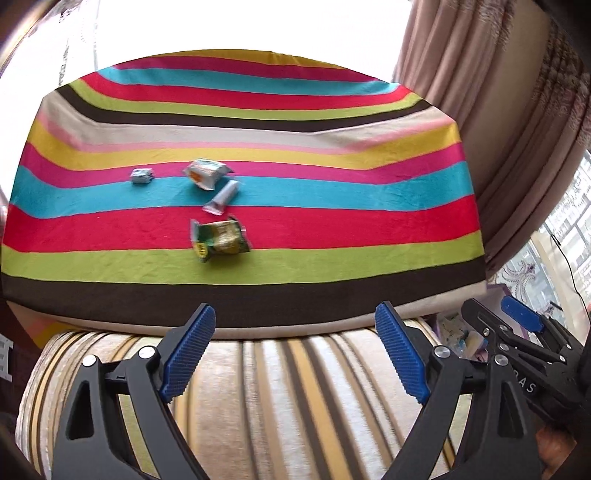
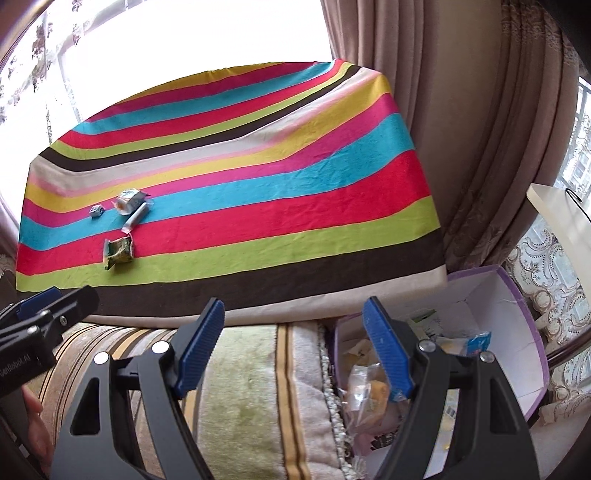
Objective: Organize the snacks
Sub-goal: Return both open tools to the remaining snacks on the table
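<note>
Left claw (image 1: 295, 354): spread wide, nothing between the jaws, hanging over the striped cushion (image 1: 280, 398) short of the worktop (image 1: 332, 266).
Right claw (image 2: 293, 350): also spread and empty, beside the purple box (image 2: 517, 314).
Green packet (image 1: 219, 242): nearest snack, straight ahead of the left claw, lying crosswise.
Tube (image 1: 223, 197): just beyond, angled.
White packet (image 1: 207, 171), small blue packet (image 1: 142, 176): farther back.
Path: looks unobstructed.

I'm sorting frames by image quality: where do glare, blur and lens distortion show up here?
Left wrist view: window blown out white; striped cloth bowed by fisheye; green snack packet slightly smeared. Right wrist view: window equally overexposed; cloth edges curved; snacks small, soft; purple box evenly lit.
</note>
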Tool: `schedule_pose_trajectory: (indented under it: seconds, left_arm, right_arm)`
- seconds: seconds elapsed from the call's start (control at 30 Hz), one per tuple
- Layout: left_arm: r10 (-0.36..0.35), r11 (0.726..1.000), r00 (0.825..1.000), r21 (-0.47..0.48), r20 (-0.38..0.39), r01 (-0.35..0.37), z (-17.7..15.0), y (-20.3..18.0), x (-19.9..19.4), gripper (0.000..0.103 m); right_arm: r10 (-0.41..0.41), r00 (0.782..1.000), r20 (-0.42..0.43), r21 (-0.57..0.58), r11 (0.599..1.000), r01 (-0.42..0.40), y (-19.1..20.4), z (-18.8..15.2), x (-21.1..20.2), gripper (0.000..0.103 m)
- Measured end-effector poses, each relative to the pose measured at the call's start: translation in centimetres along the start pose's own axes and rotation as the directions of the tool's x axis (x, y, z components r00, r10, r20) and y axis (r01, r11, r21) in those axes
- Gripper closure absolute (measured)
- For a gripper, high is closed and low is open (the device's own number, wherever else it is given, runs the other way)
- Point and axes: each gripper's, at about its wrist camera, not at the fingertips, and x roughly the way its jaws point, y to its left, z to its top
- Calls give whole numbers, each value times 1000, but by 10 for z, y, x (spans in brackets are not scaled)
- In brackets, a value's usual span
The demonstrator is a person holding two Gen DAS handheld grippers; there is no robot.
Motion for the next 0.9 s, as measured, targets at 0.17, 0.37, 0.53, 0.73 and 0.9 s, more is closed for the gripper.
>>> schedule_pose_trajectory:
  seconds: [0.17,0.37,0.53,0.73,0.9]
  left_arm:
    - [37,997,999,-66,-1,-37,5,31,1,18]
    - [75,989,997,-126,-4,-74,10,61,4,18]
    - [97,982,995,-164,2,-96,16,81,5,18]
    - [108,977,994,-184,-3,-107,22,95,10,18]
    - [113,975,994,-192,-7,-113,26,103,14,18]
  right_arm:
    - [25,999,-24,-30,999,-25,17,3,11,25]
    - [49,998,-51,-61,997,-52,38,9,24,25]
    - [71,995,-65,-86,993,-76,55,15,33,25]
    - [98,992,-84,-120,987,-108,78,19,44,25]
    - [115,989,-97,-143,981,-128,94,24,53,25]
